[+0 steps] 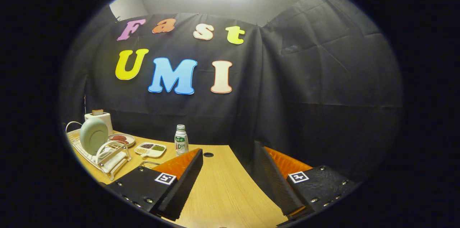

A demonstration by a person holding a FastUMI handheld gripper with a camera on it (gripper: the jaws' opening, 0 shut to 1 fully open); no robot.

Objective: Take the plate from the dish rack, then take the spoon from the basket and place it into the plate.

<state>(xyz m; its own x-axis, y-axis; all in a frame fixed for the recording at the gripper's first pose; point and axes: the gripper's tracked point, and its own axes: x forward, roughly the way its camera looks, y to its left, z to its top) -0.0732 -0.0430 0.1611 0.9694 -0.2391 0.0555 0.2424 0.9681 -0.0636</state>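
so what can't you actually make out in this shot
- Spoon and basket: gripper view, a wire corner pokes out just behind one of the open gripper's fingers; the rest is hidden.
- Dish rack: its near end is cut off by the view's edge.
- Sectioned dish: contents too small to identify.
- Plate: upright in the rack, lower part hidden by wires.

Pale green plate [93, 135]; white dish rack [107, 156]; tan table [222, 188].

Wooden bench [222, 188] carries, at far left, dish rack [107, 156]; beside it small plate [122, 139], divided tray [151, 149], bottle [181, 140]; toaster [99, 117] behind.
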